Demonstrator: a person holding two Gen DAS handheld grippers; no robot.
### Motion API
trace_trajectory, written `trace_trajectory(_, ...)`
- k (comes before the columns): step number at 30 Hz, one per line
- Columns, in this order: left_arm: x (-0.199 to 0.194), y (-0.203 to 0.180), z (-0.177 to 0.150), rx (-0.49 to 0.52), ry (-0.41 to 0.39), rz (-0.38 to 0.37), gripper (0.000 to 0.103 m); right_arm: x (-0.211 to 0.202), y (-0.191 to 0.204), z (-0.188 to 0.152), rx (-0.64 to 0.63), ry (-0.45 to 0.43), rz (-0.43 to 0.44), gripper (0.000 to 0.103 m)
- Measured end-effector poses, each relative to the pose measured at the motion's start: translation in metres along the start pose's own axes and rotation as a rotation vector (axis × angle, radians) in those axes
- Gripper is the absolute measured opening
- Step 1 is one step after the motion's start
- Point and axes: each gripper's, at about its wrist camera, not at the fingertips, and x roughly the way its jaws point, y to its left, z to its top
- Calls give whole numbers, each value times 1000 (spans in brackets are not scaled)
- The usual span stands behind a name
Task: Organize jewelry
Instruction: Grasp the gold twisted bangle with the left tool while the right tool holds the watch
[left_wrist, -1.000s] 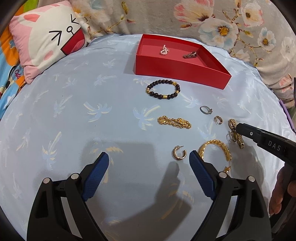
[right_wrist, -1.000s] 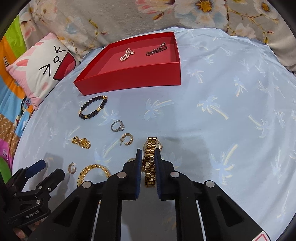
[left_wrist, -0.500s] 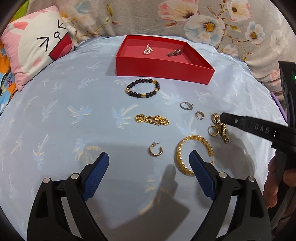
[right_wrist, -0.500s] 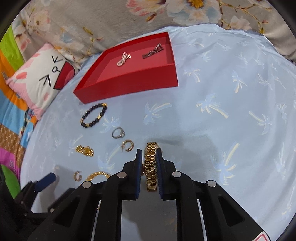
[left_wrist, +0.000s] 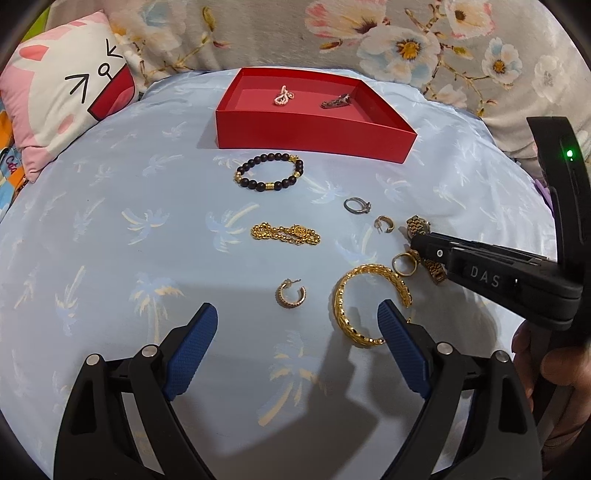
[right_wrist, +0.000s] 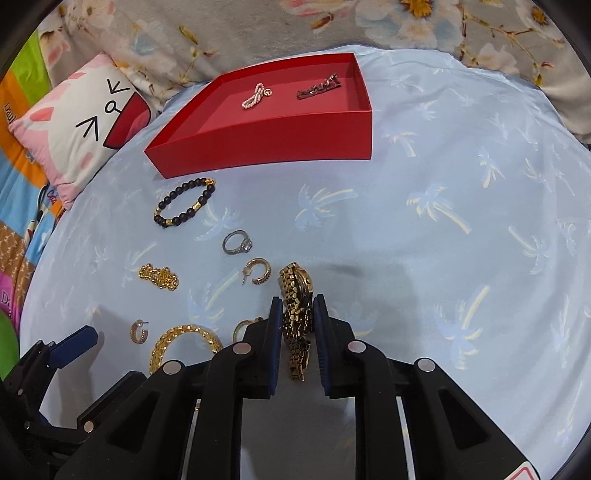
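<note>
A cartoon-face pillow (left_wrist: 62, 92) is seen at the far left, beside the pale blue palm-print cloth (left_wrist: 110, 240) on which all items are laid. The left gripper (left_wrist: 295, 343) is held low over the cloth with its blue pads spread wide, nothing between them. A small gold hoop earring (left_wrist: 291, 294) lies just beyond them. A gold chain bracelet (left_wrist: 285, 233) is found further back, and a black bead bracelet (left_wrist: 269, 172) behind that, just before the red tray (left_wrist: 310, 136). Inside the tray a pearl piece (left_wrist: 282, 95) and a dark clip-like piece (left_wrist: 335, 101) are noted, apart from each other. A wide gold bangle (left_wrist: 369, 299) lies near the left gripper's right pad. A silver stone ring (left_wrist: 356, 205), a second small hoop earring (left_wrist: 384, 224) and a plain gold ring (left_wrist: 404, 263) follow to the right. The right gripper (right_wrist: 297, 317) is closed narrowly on the band of a gold watch (right_wrist: 295, 291), which lies on the cloth near the gold ring.
</note>
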Motion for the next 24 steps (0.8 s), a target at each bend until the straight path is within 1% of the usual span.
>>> trace_trajectory(2,0,-2,-1,2,4,-6,86,-2,-3,-1,14,1,13,12)
trace_trajectory(6,1,-7,-1,13,8,-16,85,-11,-11,-8,32,-6,13,12)
trace_trajectory(9,4,-12,-2,24,14,-25,81,-18,-18,-13,48,-7,20,12)
trace_trajectory(11,7,-14,-2,26,25,-38,74,-22,-22,-16,51,-7,18,12)
trace_trajectory(13,11,-17,-2,28,37,-41,71,-27,-26,-18,60,-10,15,12)
trace_trajectory(15,12,-21,-1,44,31,-36,67,-30,-29,-19,70,-15,19,12)
trace_trajectory(16,12,-23,-1,49,31,-41,62,-32,-30,-18,72,-17,20,12)
trace_trajectory(19,13,-30,0,68,28,-38,56,-35,-33,-18,78,-24,24,12)
trace_trajectory(24,16,-39,0,117,14,-4,44,-35,-36,-17,85,-21,37,12)
